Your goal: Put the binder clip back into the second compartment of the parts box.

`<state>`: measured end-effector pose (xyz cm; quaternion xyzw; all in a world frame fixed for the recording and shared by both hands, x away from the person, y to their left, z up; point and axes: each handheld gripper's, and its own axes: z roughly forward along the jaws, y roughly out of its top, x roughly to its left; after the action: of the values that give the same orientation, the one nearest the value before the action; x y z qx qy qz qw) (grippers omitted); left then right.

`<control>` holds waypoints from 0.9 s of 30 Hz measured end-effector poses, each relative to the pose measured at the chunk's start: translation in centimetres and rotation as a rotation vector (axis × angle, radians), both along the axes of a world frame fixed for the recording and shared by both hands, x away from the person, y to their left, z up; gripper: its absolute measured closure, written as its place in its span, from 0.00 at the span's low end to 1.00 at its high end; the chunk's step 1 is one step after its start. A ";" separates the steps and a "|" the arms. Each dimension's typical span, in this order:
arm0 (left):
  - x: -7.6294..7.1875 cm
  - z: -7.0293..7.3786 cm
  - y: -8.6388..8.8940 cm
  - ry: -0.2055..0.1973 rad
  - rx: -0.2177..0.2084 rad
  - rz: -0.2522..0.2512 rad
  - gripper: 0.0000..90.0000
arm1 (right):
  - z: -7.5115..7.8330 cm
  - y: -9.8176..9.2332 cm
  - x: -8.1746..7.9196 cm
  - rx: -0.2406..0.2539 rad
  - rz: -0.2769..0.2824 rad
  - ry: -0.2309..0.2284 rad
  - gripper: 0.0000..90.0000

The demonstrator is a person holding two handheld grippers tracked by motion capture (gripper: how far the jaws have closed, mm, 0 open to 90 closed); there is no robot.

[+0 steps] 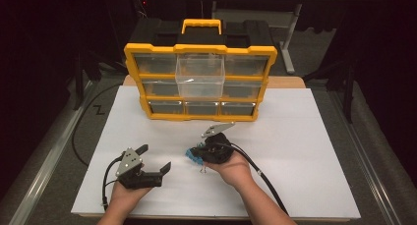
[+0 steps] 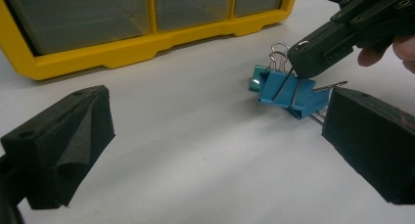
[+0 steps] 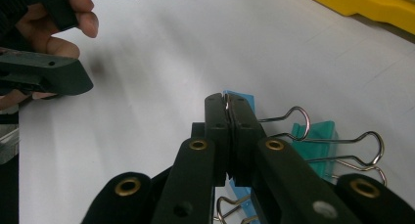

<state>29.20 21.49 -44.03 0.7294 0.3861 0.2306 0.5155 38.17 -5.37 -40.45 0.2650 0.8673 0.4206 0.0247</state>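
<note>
— What's your right gripper (image 3: 228, 104) doing?

— My jaws are pressed together on the wire handle of a blue binder clip (image 2: 286, 89) (the thin wire sits pinched right at my tips). No earlier look to compare, so that's just how it stands.

— Where is the clip?

— On the white table sheet (image 1: 295, 136), in front of the yellow drawer organizer (image 1: 199, 82) and well apart from it. A teal binder clip (image 3: 318, 143) lies touching or just beside the blue one; I cannot tell which.

— And your left gripper (image 1: 147, 161)?

— Jaws spread wide, nothing between them. It rests near the clips, to their left in the high view, not touching them.
</note>
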 end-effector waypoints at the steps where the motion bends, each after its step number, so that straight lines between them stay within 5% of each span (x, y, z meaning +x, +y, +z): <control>1: 0.0 0.0 0.0 -0.001 -0.001 0.000 0.00 | 0.1 0.0 -0.1 0.001 0.002 -0.003 1.00; 13: 0.0 0.0 0.0 -0.005 0.009 0.001 0.00 | 1.8 -1.4 -0.8 -0.027 0.018 -0.029 1.00; 27: -0.1 0.0 0.0 -0.009 0.005 -0.002 0.00 | 4.0 -5.9 -1.9 -0.156 0.014 -0.035 1.00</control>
<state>29.14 21.52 -43.99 0.7301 0.3822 0.2346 0.5156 36.31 -11.25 -36.44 0.2490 0.8987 0.3563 0.0575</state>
